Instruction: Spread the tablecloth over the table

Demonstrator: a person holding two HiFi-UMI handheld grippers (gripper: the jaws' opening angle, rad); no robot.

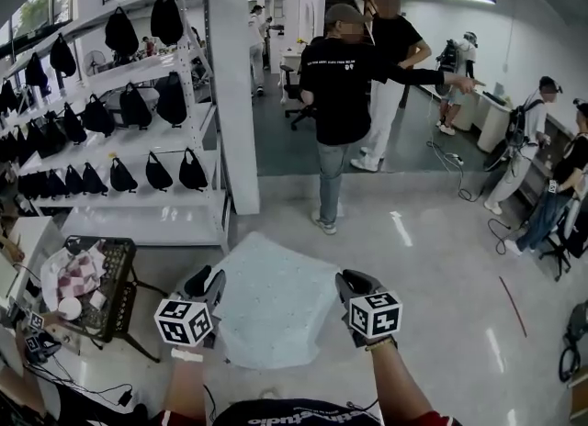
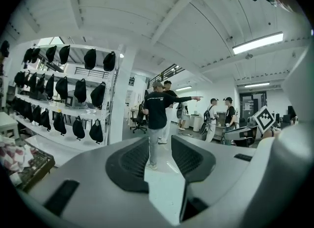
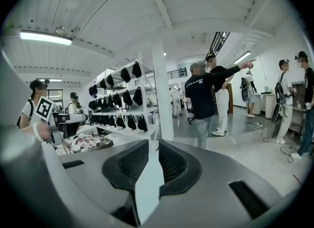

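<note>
— What do the left gripper's (image 2: 159, 159) fingers (image 2: 131, 160) have?
— They are clamped on a pale strip of the tablecloth (image 2: 164, 192), which fills the lower part of the gap between them. The right gripper's (image 3: 151, 162) fingers (image 3: 172, 163) pinch the tablecloth (image 3: 146, 192) too. They sit closer together, with a narrow band of it running up between the pads.
— And the whole cloth?
— Only the head view gives that. There the tablecloth (image 1: 276, 300) is held up in the air between the left gripper (image 1: 204, 279) and the right gripper (image 1: 351, 282), one at each side edge. It is a pale sheet spread in front of the person, above the floor (image 1: 432, 259). I cannot tell what lies under it.
— Around it?
— A wire basket (image 1: 118, 291) of pink and white cloths stands just to its left, and the right gripper view catches the wire basket (image 3: 86, 142) as well. Beyond are white shelves (image 1: 138, 153) carrying black bags (image 1: 135, 107) and a white pillar (image 1: 234, 94). A person in a black shirt (image 1: 342, 94) points to the right and shows in all three views.
</note>
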